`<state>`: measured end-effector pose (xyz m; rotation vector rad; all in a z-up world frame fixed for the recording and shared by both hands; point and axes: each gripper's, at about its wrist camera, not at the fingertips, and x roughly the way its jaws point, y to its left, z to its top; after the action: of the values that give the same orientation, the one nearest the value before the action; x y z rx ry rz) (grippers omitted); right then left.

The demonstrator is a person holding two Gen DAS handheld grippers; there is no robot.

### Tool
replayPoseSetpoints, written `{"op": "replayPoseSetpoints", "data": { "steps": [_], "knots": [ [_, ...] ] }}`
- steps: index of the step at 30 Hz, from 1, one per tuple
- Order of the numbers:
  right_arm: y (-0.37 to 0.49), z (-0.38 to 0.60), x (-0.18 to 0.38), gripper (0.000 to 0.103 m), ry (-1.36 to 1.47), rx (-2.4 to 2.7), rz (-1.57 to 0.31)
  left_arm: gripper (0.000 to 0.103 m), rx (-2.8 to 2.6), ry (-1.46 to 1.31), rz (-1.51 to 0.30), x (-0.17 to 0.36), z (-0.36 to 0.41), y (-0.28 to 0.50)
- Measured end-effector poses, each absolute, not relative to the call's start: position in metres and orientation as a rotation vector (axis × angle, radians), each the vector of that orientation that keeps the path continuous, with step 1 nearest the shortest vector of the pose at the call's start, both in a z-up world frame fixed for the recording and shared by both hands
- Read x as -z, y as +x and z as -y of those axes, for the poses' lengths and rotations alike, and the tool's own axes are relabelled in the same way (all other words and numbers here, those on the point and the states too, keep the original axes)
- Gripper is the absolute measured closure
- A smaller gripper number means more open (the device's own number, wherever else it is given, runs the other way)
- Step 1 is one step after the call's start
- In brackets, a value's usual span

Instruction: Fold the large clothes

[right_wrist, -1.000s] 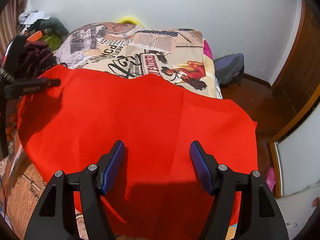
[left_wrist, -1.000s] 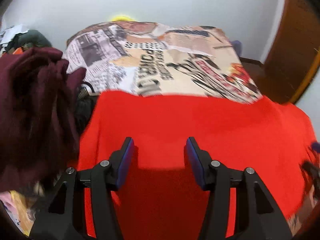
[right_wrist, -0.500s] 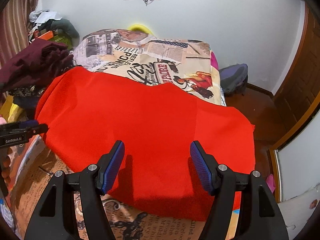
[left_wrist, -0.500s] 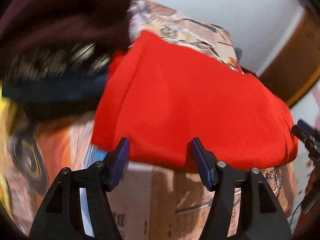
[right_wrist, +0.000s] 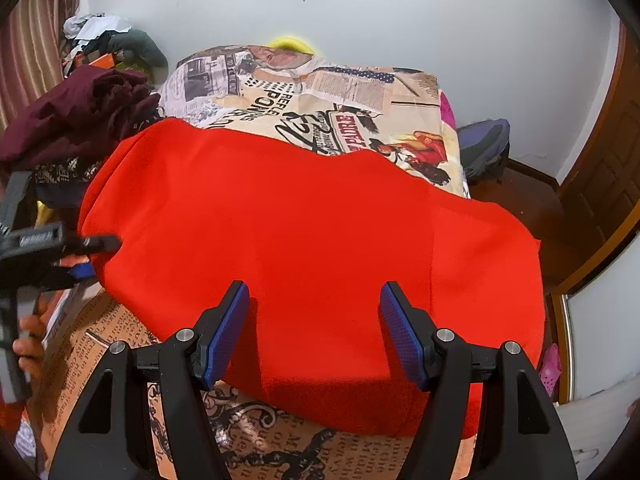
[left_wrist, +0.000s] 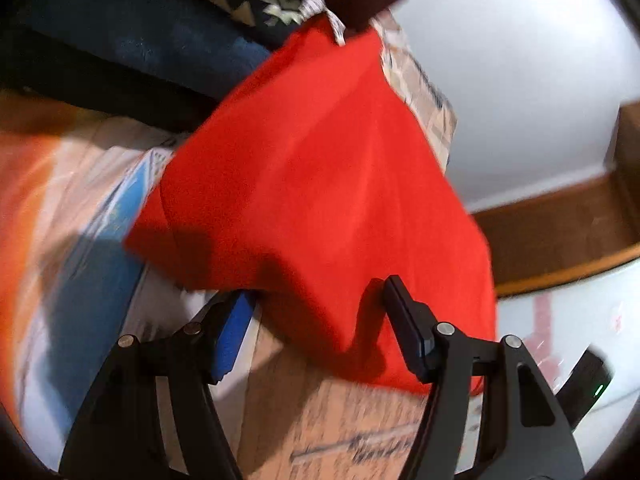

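A large red cloth (right_wrist: pixel 312 240) lies spread across the printed bedsheet (right_wrist: pixel 320 96), its near edge by my right gripper. My right gripper (right_wrist: pixel 314 300) is open and empty, just above the cloth's near edge. My left gripper (left_wrist: pixel 318 292) is open, tilted, at the cloth's (left_wrist: pixel 320 184) left corner edge, jaws either side of the hem without closing. The left gripper also shows at the left of the right wrist view (right_wrist: pixel 80 258).
A pile of maroon and dark clothes (right_wrist: pixel 80 116) sits at the bed's left side. A grey backpack (right_wrist: pixel 486 144) stands on the floor at the right, near a wooden door (right_wrist: pixel 604 168). A white wall lies behind the bed.
My left gripper has swung down and to the left, from over the cloth to its left edge, and tilted. My right gripper has drawn back toward the cloth's near edge.
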<state>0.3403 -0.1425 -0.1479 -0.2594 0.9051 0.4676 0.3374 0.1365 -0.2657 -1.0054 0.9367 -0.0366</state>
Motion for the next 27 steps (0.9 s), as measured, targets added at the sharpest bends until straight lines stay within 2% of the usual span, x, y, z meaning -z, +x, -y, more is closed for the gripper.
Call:
{"op": "replayPoseSetpoints", "data": {
  "steps": [6, 16, 21, 27],
  "knots": [
    [0.339, 0.14, 0.15, 0.039, -0.26, -0.468, -0.916, 0.038, -0.031, -1.061, -0.861, 0.27, -0.139, 0.355],
    [0.333, 0.148, 0.146, 0.039, -0.239, -0.47, -0.908, 0.038, -0.101, -0.933, -0.932, 0.254, -0.144, 0.325],
    [0.334, 0.147, 0.152, 0.039, -0.222, -0.471, -0.929, 0.038, -0.061, -1.031, -0.915, 0.26, -0.156, 0.317],
    [0.335, 0.141, 0.152, 0.039, -0.227, -0.479, -0.931, 0.024, -0.037, -1.056, -0.875, 0.276, -0.15, 0.353]
  ]
}}
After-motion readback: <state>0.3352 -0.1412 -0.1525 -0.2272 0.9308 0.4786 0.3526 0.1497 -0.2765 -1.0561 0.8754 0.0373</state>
